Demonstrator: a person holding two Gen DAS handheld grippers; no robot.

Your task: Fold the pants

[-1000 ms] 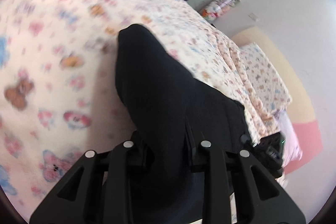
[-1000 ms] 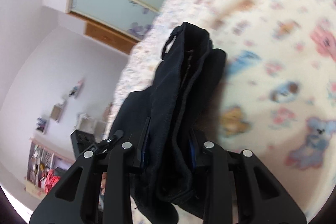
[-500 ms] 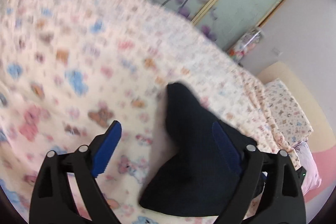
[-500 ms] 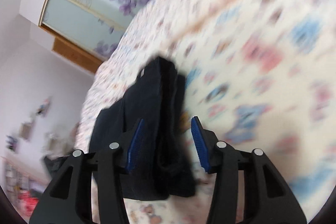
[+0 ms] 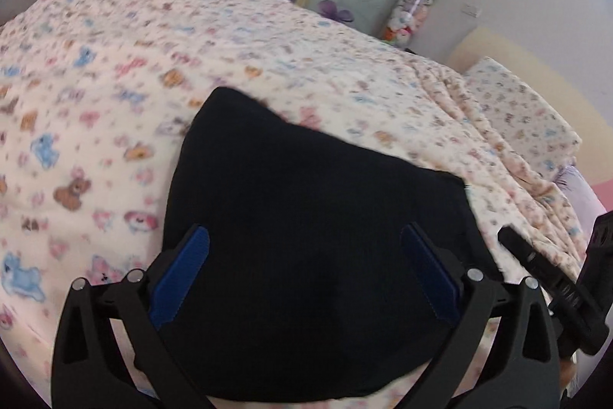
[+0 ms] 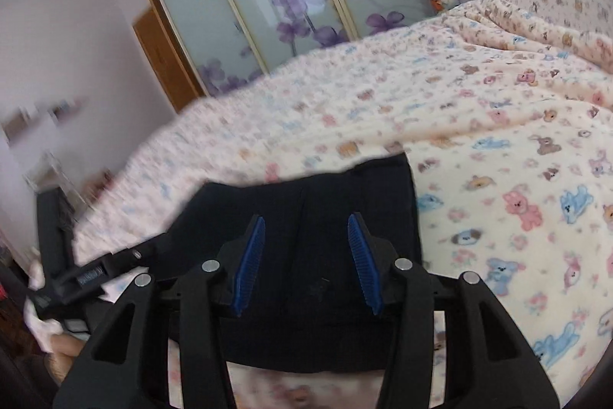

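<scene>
We see black pants [image 5: 306, 236] lying folded into a compact, roughly four-sided bundle on a bed covered by a cream blanket [image 5: 95, 140] printed with small teddy bears and bunnies. The bundle rests near the bed's close edge, directly under both tools, which suggests it has just been laid down where the fold could be finished within easy reach. Our left gripper [image 5: 302, 278] hovers above it with its blue-padded jaws spreading wide; the pants show between them, but the pads press on nothing, so the cloth is let go. Our right gripper [image 6: 306, 263] hangs over the same bundle with its jaws partly apart and likewise clear of the fabric. In the left wrist view the bundle narrows toward a rounded corner at 11 o'clock and broadens toward 4 o'clock, so we judge its long axis to run between those two directions. In the right wrist view a seam runs down the middle of the cloth from 12 to 6 o'clock. Sliding wardrobe doors [image 6: 287, 6] with purple flowers stand beyond the bed at 12 o'clock. We judge the fold to be nearly or fully done.
</scene>
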